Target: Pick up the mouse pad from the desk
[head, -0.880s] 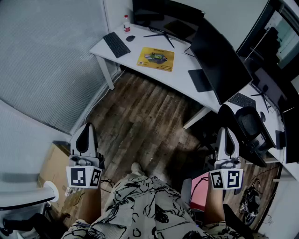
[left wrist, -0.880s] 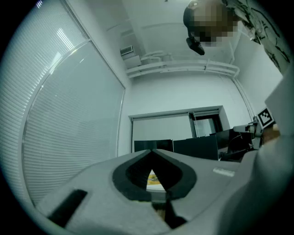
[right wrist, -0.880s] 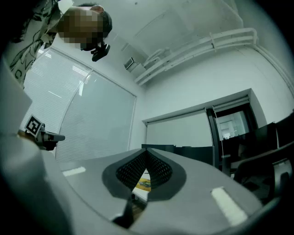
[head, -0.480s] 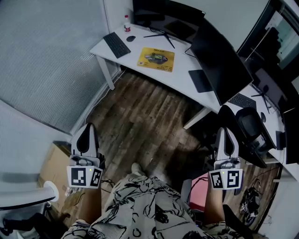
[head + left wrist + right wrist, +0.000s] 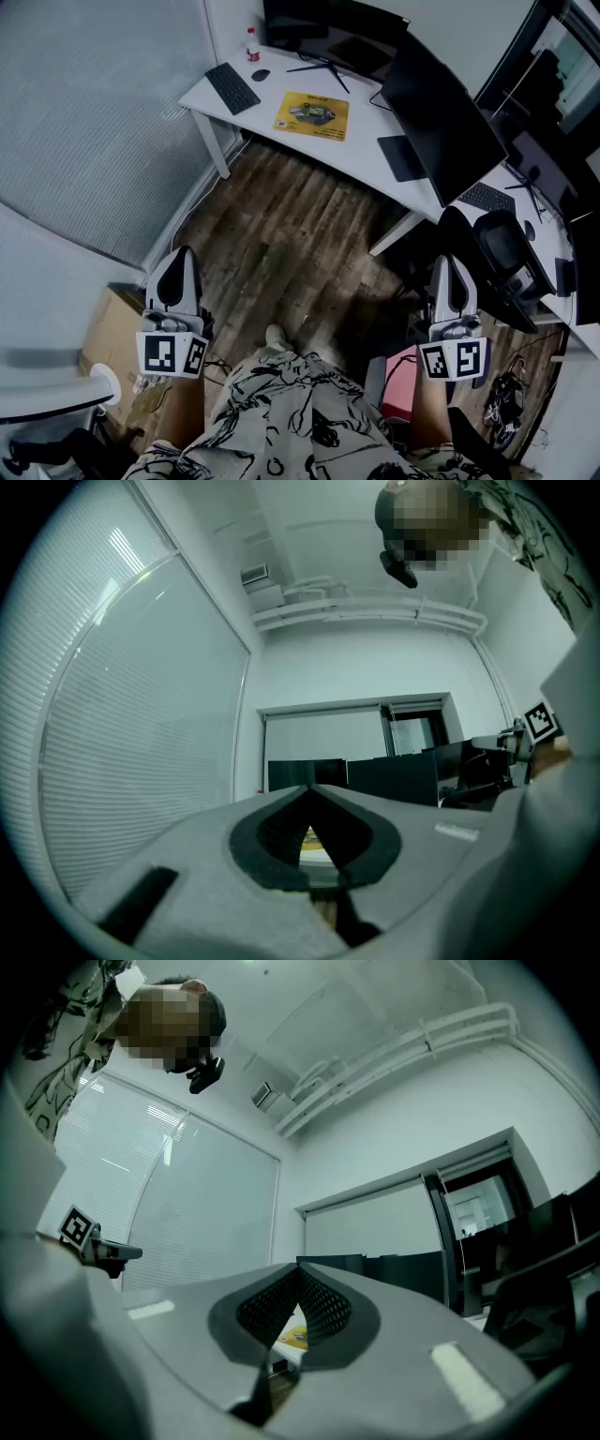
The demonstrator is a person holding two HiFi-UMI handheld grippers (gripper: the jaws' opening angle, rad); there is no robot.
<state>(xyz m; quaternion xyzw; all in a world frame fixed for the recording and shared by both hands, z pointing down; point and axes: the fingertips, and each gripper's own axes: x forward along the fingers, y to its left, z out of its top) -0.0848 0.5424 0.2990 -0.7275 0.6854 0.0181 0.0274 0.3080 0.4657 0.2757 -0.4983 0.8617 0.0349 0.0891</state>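
Room: slatted blinds (image 5: pixel 84 112) cover the left wall, and a cardboard box (image 5: pixel 108 333) sits at lower left on a dark plank floor (image 5: pixel 281 234). The floor runs to a white desk (image 5: pixel 361 159) at the far side. On the desk, left to right: a black keyboard (image 5: pixel 232 89), a mouse (image 5: pixel 261 75), the yellow mouse pad (image 5: pixel 311 115) lying flat, then a large dark monitor (image 5: pixel 441 117). The mouse pad lies well apart from both grippers, ahead of them and between their lines. Left gripper (image 5: pixel 178 258): fingers (image 5: pixel 272 832) pressed together, nothing between them, touching nothing. Right gripper (image 5: pixel 450 264): fingers (image 5: pixel 323 1312) likewise closed tip to tip and empty, held above the floor near a black office chair (image 5: pixel 502 253).
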